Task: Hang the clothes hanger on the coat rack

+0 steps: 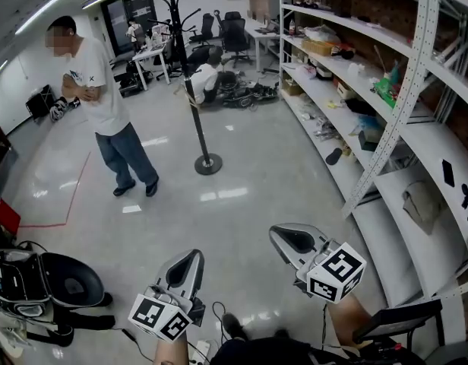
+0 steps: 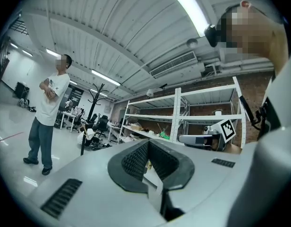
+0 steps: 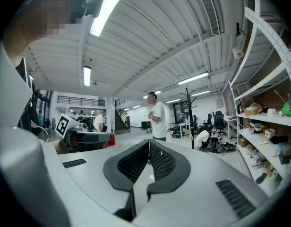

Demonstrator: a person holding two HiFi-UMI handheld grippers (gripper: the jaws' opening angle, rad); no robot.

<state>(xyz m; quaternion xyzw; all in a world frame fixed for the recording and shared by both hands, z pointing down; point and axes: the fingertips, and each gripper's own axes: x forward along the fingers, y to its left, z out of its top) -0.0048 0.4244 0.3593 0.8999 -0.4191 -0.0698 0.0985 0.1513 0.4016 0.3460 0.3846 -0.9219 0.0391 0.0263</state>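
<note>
Left tool [image 1: 192, 258]: clenched, pads meeting at the tips, nothing between them; at 7 o'clock in the head view, low over the floor [image 1: 241, 204].
Right tool [image 1: 279, 233]: clenched likewise and empty; at 5 o'clock, beside the left tool but apart from it.
Rack [image 1: 197, 120]: black pole on a round base, at 12 o'clock, well apart from both tools.
Hanger [image 1: 190, 95]: a tan shape against the pole about halfway up, probably the hanger; too small to tell how it is hooked.
Progress: neither tool carries anything. If the tan shape is the hanger, the hanging looks done and nothing is left but to stand off. If it is not, no hanger is in hand and the task is not begun.
Shelves [image 1: 428, 147]: white racking from 1 to 4 o'clock, boards holding scattered small goods.
Box [image 1: 319, 47]: tan, on a far shelf at 1 o'clock; contents cannot be made out.
Case [image 1: 63, 280]: black, lying open on the floor at 8 o'clock; inside dark, nothing identifiable.
Person [image 1: 105, 90]: stands at 10 o'clock, arms folded, apart from the rack.
</note>
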